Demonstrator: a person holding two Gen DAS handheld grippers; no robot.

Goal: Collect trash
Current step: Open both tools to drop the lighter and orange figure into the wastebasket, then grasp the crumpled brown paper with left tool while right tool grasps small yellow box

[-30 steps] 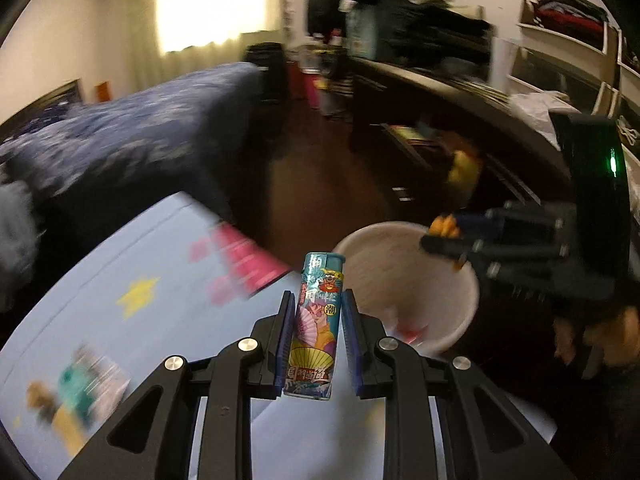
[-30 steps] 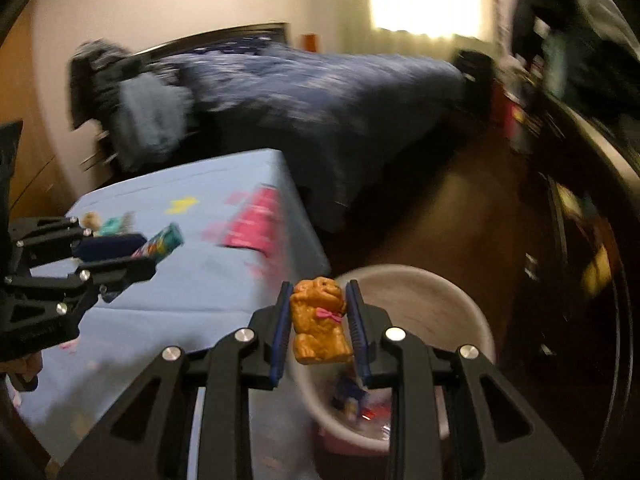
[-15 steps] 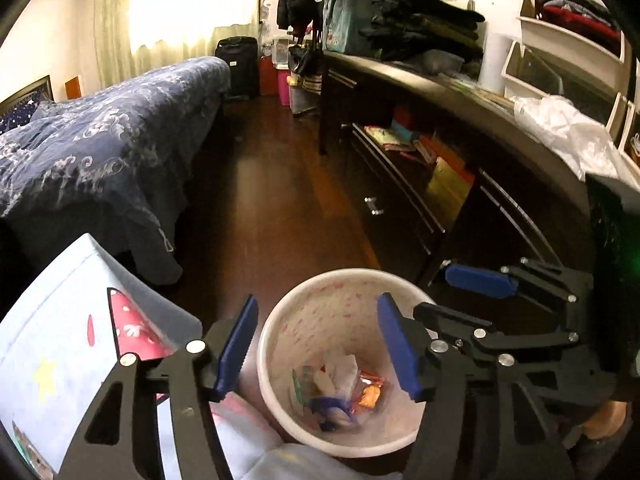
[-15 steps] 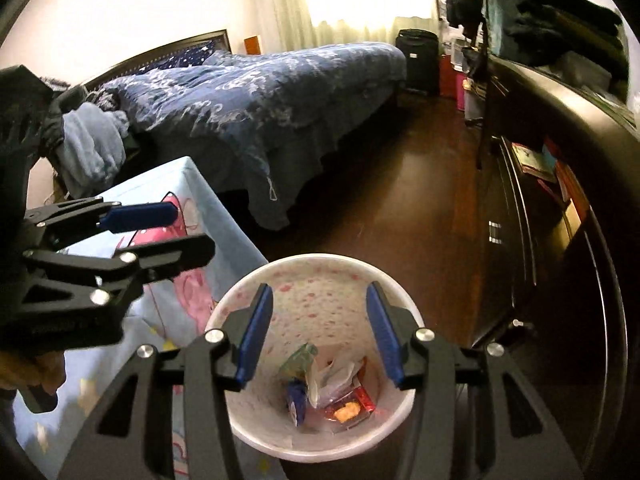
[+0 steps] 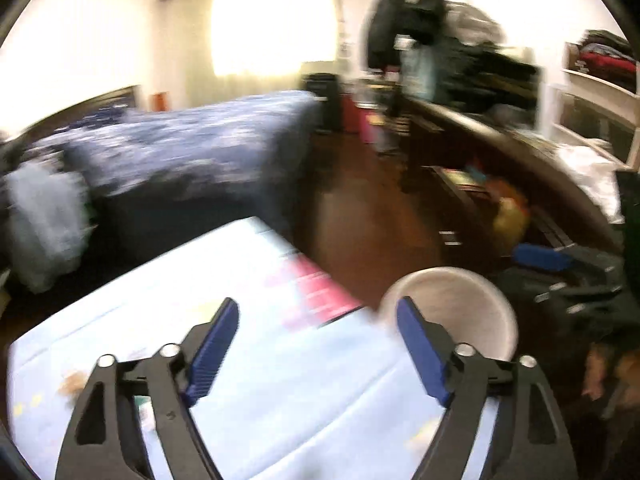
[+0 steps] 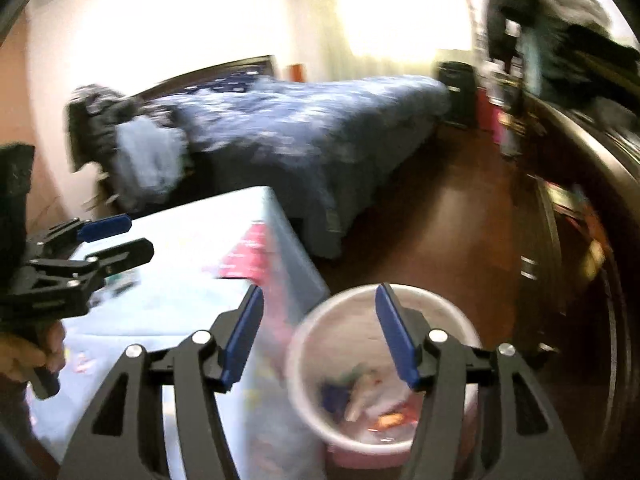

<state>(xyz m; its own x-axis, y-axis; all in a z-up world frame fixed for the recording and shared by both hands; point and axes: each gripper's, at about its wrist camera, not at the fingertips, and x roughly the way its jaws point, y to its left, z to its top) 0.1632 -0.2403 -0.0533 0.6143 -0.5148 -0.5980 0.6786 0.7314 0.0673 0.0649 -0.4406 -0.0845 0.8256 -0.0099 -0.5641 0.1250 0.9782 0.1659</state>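
Left hand-held gripper (image 5: 316,336) beside the bin (image 5: 472,300), jaws opening, nothing between; right hand-held gripper (image 6: 318,328) above the bin, jaws opening, nothing between.

A table (image 6: 188,296) under a pale blue printed cloth (image 5: 280,380) fills the lower left of both wrist views; a pink-red panel (image 5: 316,292) is printed near its far corner, toward 1 o'clock in the left view. Small blurred items (image 5: 72,384) lie on the cloth at about 8 o'clock; what they are cannot be told. On the dark wooden floor (image 6: 452,216), just beside the table's corner, stands a pale round bin (image 6: 316,332) holding mixed wrappers (image 6: 372,400).
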